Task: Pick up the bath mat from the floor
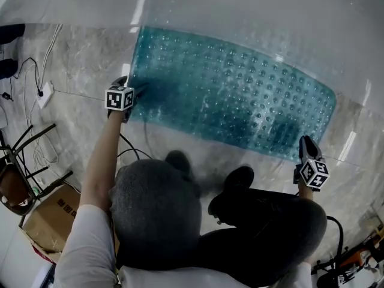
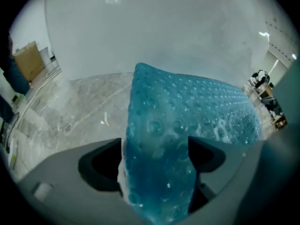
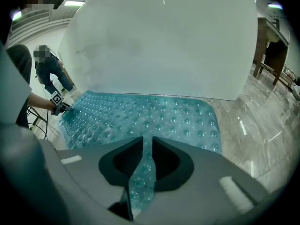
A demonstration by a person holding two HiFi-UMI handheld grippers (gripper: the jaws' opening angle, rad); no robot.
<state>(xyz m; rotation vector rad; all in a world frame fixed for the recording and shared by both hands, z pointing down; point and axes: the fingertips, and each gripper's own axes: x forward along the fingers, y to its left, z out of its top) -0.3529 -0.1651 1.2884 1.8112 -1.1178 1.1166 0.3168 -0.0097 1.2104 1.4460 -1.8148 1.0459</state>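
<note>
your right gripper (image 3: 146,146) pinches the bath mat (image 1: 234,95), but your left gripper (image 2: 155,146) gapes around its corner: close it before lifting.

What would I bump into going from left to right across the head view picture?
cardboard box → left gripper → bath mat → right gripper

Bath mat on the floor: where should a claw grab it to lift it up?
Probably a thin outer edge near a corner, coming slanting down from its near long side. The bath mat is wide, floppy and spread out low, so only its rim fits between a claw's jaws. The right claw pinches the near edge this way; the left claw stands open around the other end.
</note>
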